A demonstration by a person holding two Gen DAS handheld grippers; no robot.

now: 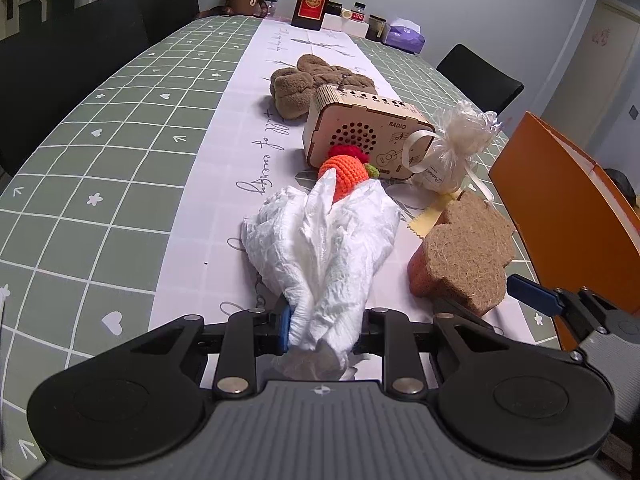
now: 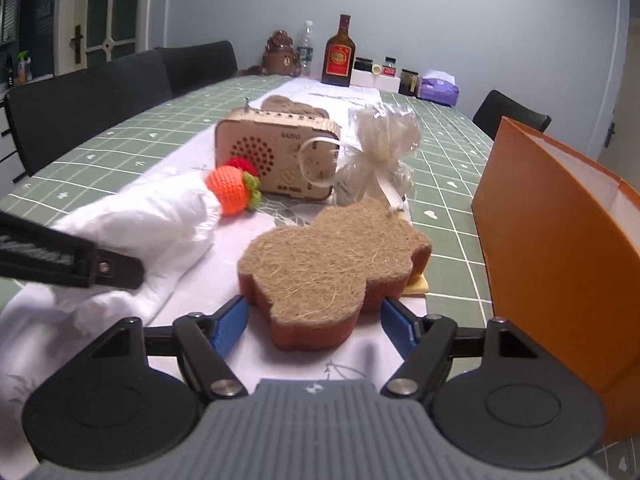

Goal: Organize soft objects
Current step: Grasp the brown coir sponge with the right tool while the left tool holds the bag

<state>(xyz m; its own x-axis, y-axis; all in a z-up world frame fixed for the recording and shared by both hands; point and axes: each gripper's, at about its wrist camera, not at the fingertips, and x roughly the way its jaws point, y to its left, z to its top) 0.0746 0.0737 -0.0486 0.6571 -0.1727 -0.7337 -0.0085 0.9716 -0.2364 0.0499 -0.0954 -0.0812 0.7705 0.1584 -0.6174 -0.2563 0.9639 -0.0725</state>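
Observation:
My left gripper [image 1: 322, 332] is shut on the near end of a crumpled white cloth [image 1: 320, 248], which stretches away over the table runner. An orange crocheted toy [image 1: 346, 176] lies at the cloth's far end. To the right sits a brown fibre sponge [image 2: 332, 256] with an orange base. My right gripper [image 2: 314, 326] stands open around the sponge's near lobe, and its blue pads [image 2: 230, 326] are clear of the sides. A fluffy brown towel [image 1: 296, 88] lies farther back, behind the radio. A black finger [image 2: 72, 264] of the left gripper crosses the white cloth [image 2: 152, 224] in the right wrist view.
A wooden radio [image 1: 360, 132] stands mid-table with a tied organza pouch [image 1: 456, 144] beside it. An open orange box [image 2: 560, 260] rises close on the right. A yellow cloth [image 1: 428, 216] lies behind the sponge. Bottles and jars [image 1: 310, 0] line the far end; dark chairs [image 2: 100, 92] flank the table.

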